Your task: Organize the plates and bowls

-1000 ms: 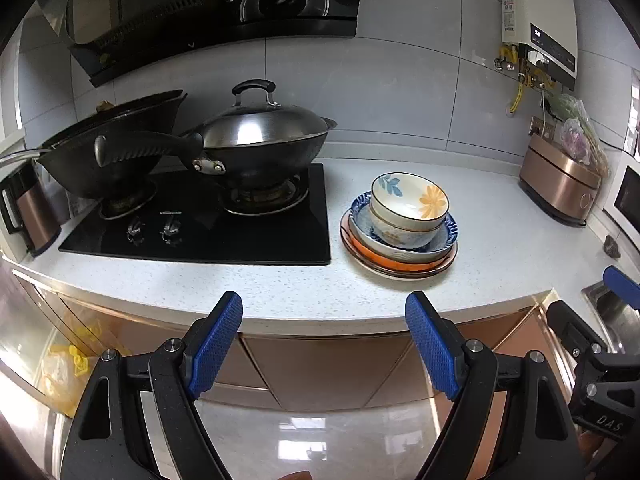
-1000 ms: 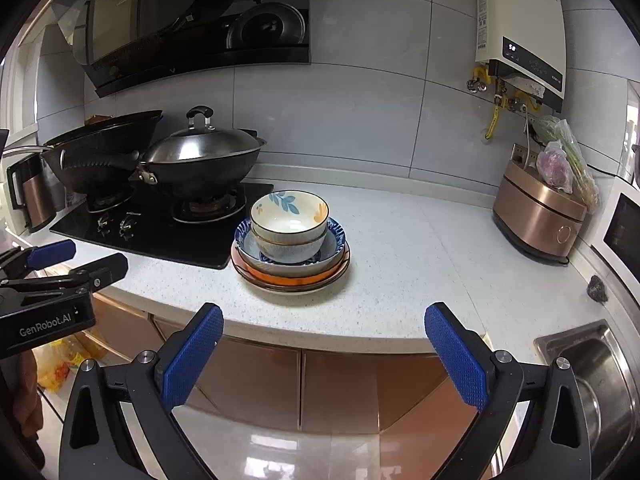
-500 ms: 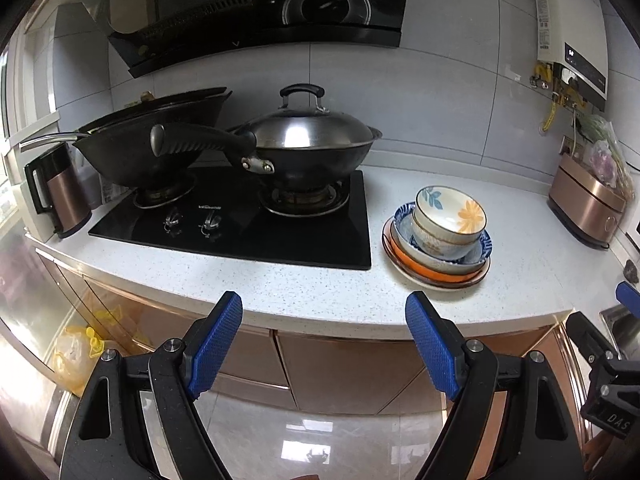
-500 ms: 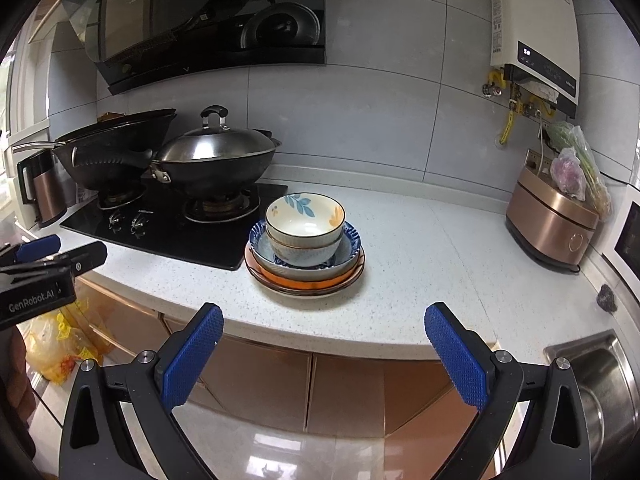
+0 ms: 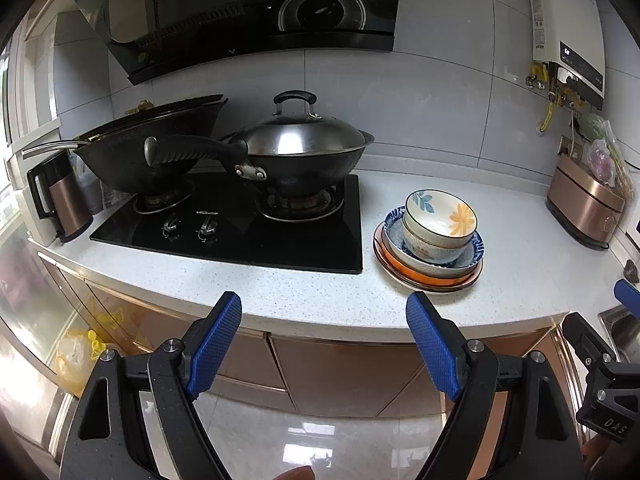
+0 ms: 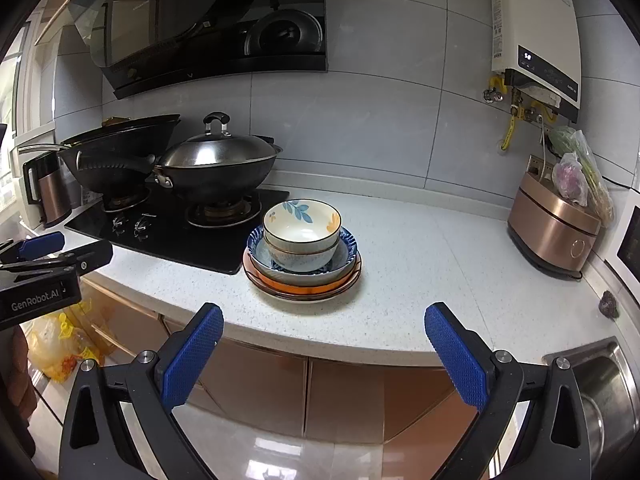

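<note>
A stack of dishes stands on the white counter (image 6: 420,280) right of the hob. On top is a cream flower bowl (image 6: 302,224), nested in another bowl, in a blue-rimmed bowl (image 6: 348,246), on an orange plate (image 6: 304,289). The stack also shows in the left wrist view (image 5: 430,240). My left gripper (image 5: 324,346) is open and empty, in front of the counter edge, left of the stack. My right gripper (image 6: 324,354) is open and empty, in front of the counter edge, below the stack.
A black hob (image 5: 240,232) holds a lidded wok (image 5: 300,152) and a second wok (image 5: 152,148). A kettle (image 5: 60,200) stands far left. A copper appliance (image 6: 556,232) stands at the right wall. A sink (image 6: 600,392) is at the right.
Both grippers have drawn back and swung a little; the stack now sits further right in the left view and nearer the middle in the right view. Jaws stay open.
</note>
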The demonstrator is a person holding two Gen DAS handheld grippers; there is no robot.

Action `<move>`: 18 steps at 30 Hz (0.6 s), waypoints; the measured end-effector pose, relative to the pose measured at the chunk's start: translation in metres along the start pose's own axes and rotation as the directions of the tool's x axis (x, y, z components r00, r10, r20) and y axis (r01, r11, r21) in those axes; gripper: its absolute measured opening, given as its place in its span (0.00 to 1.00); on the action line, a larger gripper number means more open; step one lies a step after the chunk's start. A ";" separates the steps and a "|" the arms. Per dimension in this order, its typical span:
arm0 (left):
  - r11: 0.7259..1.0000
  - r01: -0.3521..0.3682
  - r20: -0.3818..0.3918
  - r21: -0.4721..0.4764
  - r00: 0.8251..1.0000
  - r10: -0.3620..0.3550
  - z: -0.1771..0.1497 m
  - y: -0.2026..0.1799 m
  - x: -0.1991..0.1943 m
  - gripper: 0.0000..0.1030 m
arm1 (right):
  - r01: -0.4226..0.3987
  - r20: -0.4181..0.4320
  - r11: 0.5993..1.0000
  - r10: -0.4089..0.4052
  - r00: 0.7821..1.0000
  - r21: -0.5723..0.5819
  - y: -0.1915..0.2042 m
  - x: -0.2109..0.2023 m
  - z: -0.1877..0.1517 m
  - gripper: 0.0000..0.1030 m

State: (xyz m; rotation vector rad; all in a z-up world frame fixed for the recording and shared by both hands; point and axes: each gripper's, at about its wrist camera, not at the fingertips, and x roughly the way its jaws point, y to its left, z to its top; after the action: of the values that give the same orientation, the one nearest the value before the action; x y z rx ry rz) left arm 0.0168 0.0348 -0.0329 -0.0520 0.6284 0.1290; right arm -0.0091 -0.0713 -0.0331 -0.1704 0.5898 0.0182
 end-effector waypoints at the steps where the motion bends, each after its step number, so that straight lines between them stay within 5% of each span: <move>1: 1.000 0.000 -0.003 0.003 1.000 0.000 -0.001 -0.001 0.000 0.78 | 0.002 -0.001 1.000 -0.002 1.000 -0.003 0.000 0.000 0.000 1.00; 18: 0.999 0.014 -0.047 0.031 0.999 -0.012 -0.002 -0.016 0.010 0.78 | 0.004 -0.032 1.000 -0.004 0.999 -0.002 -0.004 0.006 -0.001 1.00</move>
State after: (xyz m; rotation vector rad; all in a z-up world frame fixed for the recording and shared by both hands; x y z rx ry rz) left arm 0.0258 0.0194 -0.0403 -0.0288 0.6765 0.1054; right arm -0.0039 -0.0754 -0.0367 -0.1737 0.6215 0.0120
